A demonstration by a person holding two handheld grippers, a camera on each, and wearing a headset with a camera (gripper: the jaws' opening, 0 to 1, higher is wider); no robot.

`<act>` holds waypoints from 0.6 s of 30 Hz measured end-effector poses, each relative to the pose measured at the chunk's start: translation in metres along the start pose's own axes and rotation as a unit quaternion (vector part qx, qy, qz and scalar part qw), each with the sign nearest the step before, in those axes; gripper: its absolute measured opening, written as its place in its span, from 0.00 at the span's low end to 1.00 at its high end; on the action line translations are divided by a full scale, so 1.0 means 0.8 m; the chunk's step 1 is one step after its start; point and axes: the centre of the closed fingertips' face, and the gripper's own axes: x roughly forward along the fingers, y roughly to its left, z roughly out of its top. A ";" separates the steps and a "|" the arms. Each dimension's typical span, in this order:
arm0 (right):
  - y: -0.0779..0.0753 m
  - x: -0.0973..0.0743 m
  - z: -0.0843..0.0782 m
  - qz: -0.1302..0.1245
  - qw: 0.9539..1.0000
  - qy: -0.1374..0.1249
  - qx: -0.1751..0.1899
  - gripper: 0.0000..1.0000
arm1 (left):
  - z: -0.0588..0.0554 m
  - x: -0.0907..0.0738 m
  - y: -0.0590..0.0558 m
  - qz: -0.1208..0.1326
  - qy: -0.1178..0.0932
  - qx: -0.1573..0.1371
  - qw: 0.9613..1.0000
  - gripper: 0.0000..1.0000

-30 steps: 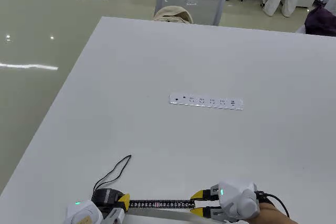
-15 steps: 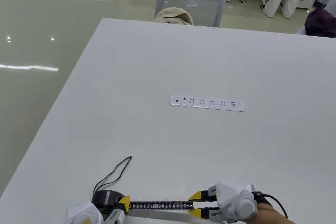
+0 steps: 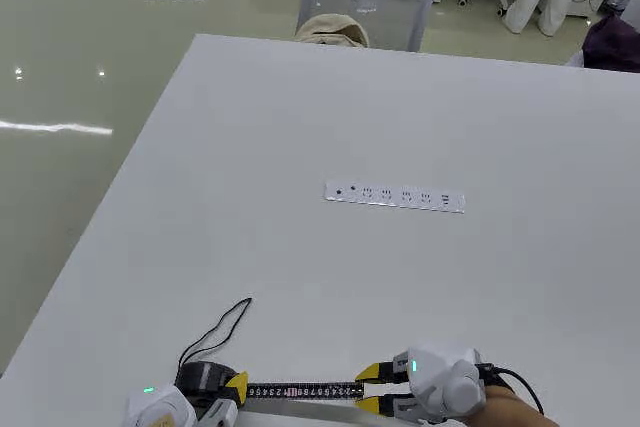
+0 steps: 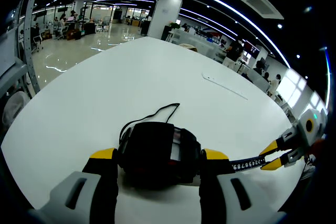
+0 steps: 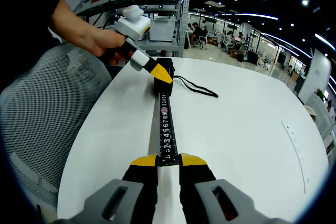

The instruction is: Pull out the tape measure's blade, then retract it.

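Head view: the tape measure (image 3: 203,378) is resting at the white table (image 3: 400,97)'s near edge, its blade (image 3: 305,390) stretching out to the right. Left gripper view: the left gripper (image 4: 159,156) is clamping its black case. Right gripper view: the right gripper (image 5: 169,160) is pinching the blade's end.

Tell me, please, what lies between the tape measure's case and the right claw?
The pulled-out blade spans it, from case to right claw, as the head view shows.

Open table (image 3: 300,117) spans the upper and middle frame. A power strip (image 3: 394,196) lies at centre, and the stretched blade (image 3: 305,389) bars the bottom edge.
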 end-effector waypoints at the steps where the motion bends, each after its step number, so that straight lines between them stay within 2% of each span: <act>1: 0.000 0.000 0.001 0.000 1.000 0.000 0.000 0.13 | 0.000 0.000 0.000 0.000 -0.001 0.000 1.000 0.59; 18: -0.001 0.009 0.009 0.004 1.000 -0.006 -0.002 0.13 | -0.002 0.000 0.000 -0.002 0.000 0.000 1.000 0.59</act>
